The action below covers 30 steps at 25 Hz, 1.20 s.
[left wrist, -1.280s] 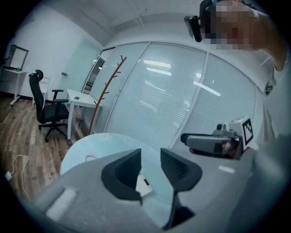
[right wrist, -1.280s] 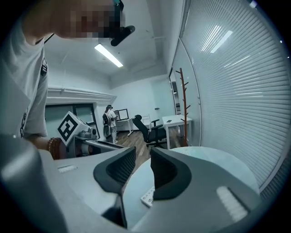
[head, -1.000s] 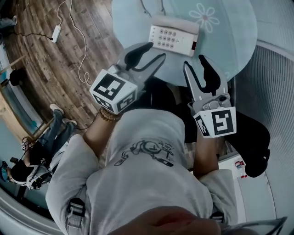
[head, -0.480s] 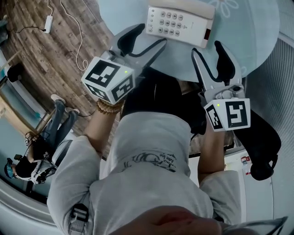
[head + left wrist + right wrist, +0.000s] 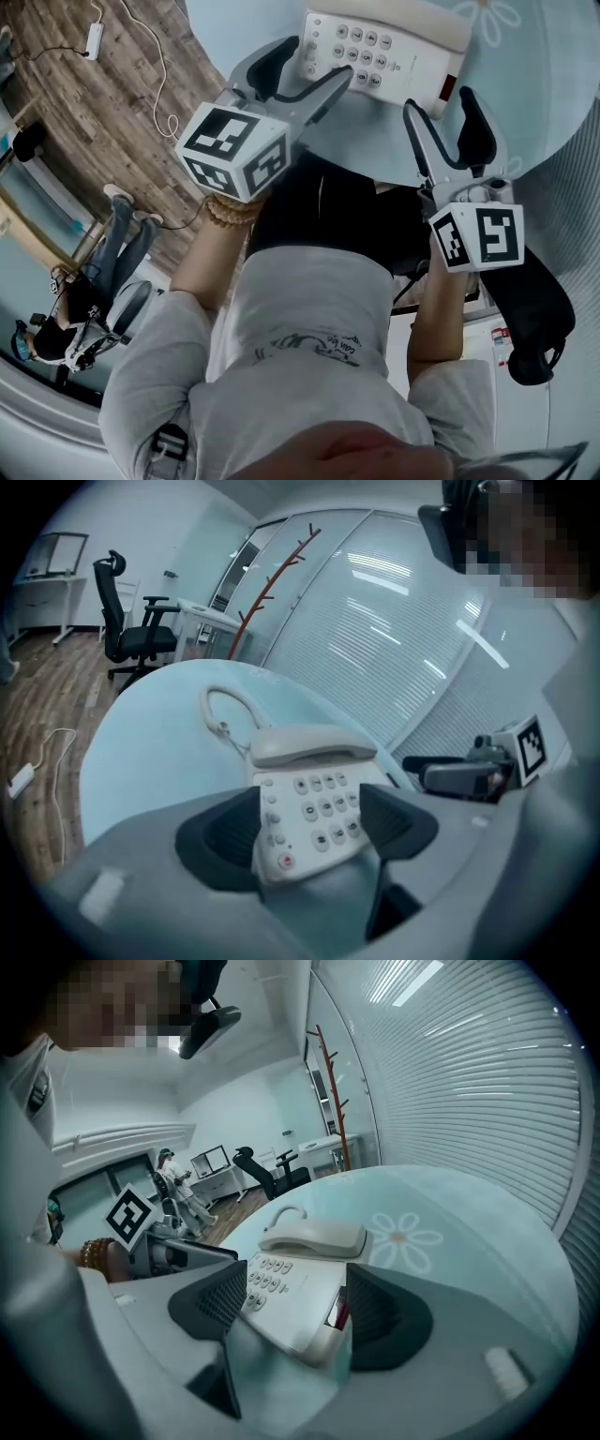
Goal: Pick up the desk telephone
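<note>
A white desk telephone [image 5: 389,52] with its handset on the cradle sits on a round pale blue table [image 5: 375,136]. My left gripper [image 5: 305,75] hovers at the phone's near left corner, jaws opening. In the left gripper view the keypad [image 5: 314,803] shows between the dark pads [image 5: 220,841], untouched. My right gripper [image 5: 448,117] stands just short of the phone's near right corner, jaws also opening. In the right gripper view the phone [image 5: 295,1302] lies between the wide-apart pads [image 5: 384,1316], with no contact visible.
The handset cord [image 5: 225,710] curls behind the phone. A flower print [image 5: 403,1232] marks the table. A power strip and cable [image 5: 94,37] lie on the wood floor at left. An office chair [image 5: 131,630], a coat stand [image 5: 272,583] and a blinds-covered glass wall stand beyond.
Both grippers have sunk toward the table and closed in on the phone's near corners. Both pairs of jaws stand wider than before.
</note>
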Available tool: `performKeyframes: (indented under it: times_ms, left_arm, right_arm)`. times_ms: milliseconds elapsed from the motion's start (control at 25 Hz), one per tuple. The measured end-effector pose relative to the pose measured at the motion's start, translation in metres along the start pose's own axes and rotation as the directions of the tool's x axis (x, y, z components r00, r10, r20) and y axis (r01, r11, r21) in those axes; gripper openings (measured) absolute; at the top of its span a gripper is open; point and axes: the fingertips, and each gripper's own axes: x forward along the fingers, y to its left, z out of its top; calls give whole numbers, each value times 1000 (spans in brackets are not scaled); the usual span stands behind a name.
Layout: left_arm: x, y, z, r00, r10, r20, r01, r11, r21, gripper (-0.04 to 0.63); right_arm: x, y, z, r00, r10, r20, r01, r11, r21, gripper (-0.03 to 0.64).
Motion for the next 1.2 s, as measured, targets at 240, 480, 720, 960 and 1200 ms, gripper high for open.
performKeyframes:
  times_ms: [240, 480, 720, 960, 1200]
  left_arm:
    - [21, 14, -8, 999, 28, -27, -28, 1000, -1, 362]
    - [39, 22, -15, 996, 48, -74, -48, 999, 4, 382]
    - [41, 23, -18, 997, 53, -63, -53, 999, 2, 377]
    - [38, 22, -15, 997, 66, -42, -66, 998, 10, 371]
    - [27, 26, 1, 997, 74, -37, -73, 997, 25, 370]
  right_arm:
    - [18, -18, -19, 1000, -10, -17, 11, 999, 38, 354]
    - [35, -29, -33, 1000, 0, -31, 2, 997, 76, 360]
    - [44, -29, -43, 999, 33, -36, -30, 996, 87, 337]
    - [44, -25, -41, 999, 27, -43, -24, 997, 72, 321]
    - [47, -16, -25, 998, 21, -51, -18, 998, 66, 321]
